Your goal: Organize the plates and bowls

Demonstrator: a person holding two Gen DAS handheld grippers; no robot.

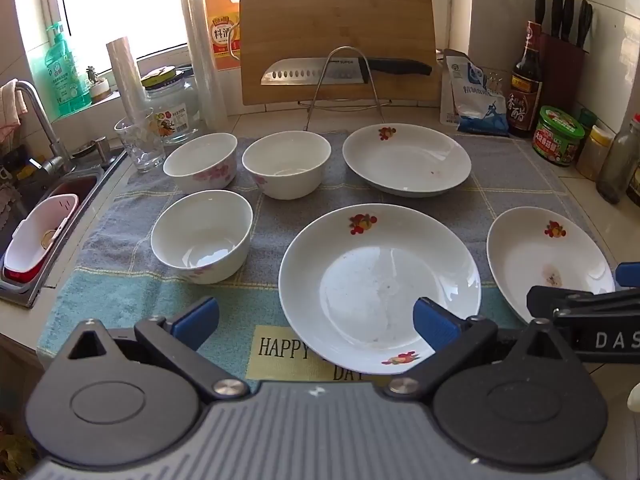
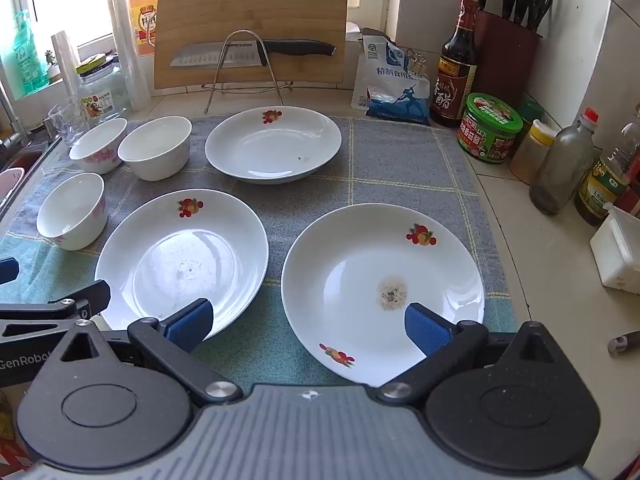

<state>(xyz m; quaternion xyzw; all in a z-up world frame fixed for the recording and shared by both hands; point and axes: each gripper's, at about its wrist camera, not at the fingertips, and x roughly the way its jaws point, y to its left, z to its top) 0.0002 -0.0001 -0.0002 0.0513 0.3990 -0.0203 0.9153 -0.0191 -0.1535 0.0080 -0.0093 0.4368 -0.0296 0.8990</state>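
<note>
Plates and bowls sit apart on the towel (image 1: 132, 280) covering your table.

Your left gripper (image 1: 316, 322) and right gripper (image 2: 306, 326) hover with fingers spread wide, holding nothing. In the right wrist view, three plates (image 2: 384, 280) fill centre and lower right; three bowls (image 2: 72, 210) cluster at the left edge, none stacked.

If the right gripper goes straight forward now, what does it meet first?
Probably the near white plate with fruit prints and a brown stain: the open right gripper already hovers at its near rim, though its height above the plate is unclear.
</note>
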